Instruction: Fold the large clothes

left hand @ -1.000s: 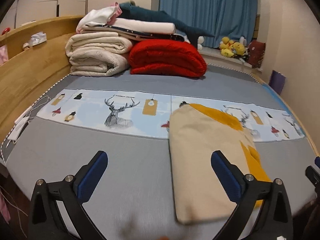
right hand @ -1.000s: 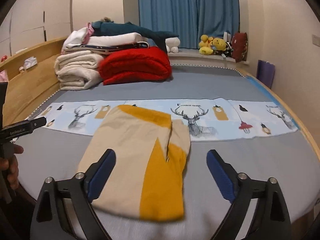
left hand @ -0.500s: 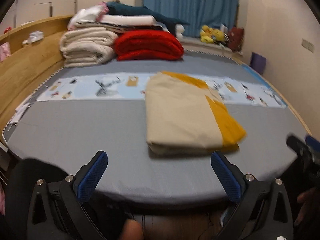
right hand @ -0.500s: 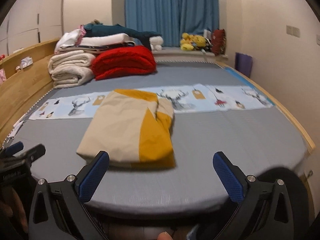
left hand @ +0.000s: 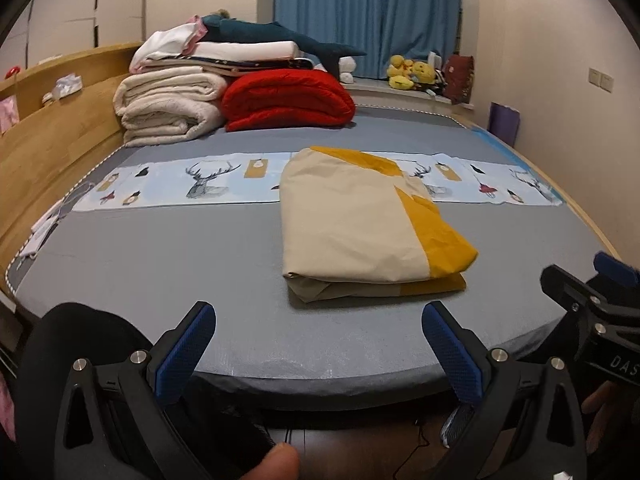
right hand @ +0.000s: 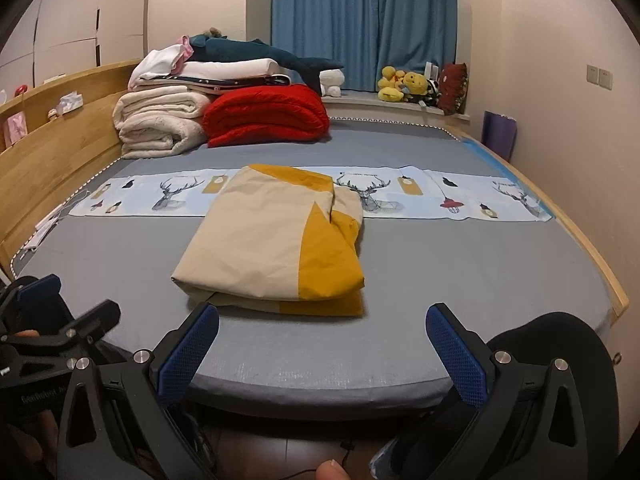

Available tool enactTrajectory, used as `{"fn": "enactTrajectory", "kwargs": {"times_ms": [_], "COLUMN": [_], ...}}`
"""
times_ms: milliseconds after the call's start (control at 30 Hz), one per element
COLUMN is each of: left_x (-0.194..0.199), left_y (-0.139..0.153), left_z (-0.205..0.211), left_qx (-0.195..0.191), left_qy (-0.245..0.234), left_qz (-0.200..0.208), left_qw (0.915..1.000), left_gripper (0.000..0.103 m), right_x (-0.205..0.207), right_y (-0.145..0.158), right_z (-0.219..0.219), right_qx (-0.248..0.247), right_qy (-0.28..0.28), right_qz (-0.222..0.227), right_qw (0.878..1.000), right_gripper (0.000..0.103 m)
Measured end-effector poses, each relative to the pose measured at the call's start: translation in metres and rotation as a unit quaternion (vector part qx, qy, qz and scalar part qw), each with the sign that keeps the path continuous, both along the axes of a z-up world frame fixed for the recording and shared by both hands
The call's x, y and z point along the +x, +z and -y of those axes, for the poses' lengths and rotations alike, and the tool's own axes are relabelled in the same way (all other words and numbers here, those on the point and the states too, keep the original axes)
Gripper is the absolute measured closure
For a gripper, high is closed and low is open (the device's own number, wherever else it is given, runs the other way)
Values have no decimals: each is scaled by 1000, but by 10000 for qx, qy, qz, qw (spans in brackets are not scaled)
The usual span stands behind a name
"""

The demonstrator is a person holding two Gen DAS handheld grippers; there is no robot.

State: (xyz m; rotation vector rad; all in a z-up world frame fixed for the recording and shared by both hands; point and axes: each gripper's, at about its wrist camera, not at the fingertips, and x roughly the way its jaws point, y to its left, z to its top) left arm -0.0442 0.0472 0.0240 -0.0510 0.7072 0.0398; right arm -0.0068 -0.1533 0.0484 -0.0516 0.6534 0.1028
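Cloth [left hand: 352,220], beige and mustard, lies folded into a neat packet on the grey bed [left hand: 160,264], its far end overlapping the deer-print strip [left hand: 192,184]. My left gripper [left hand: 316,344] and right gripper [right hand: 320,344] hang off the near edge, both spread wide, holding nothing. I judge the folding finished; next only calls for setting it aside.

We see only part of the printed runner [left hand: 192,184]; the folded garment [left hand: 352,220] covers its middle. The right gripper [left hand: 600,292] is cut off at the frame edge. The toys [right hand: 404,82] by the curtain are too small for us to identify.
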Motion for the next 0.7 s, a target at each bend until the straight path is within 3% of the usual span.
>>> {"fn": "enactTrajectory", "kwargs": {"times_ms": [700], "left_x": [5], "left_y": [-11], "left_z": [-8], "left_qx": [-111], "left_qy": [93], "left_qz": [-146], "left_qw": [9998], "left_gripper": [1], "right_x": [7], "right_y": [-3], "right_z": [-4], "right_qx": [140], "right_qy": [-91], "right_qz": [-31], "right_qw": [9999], "right_gripper": [0]}}
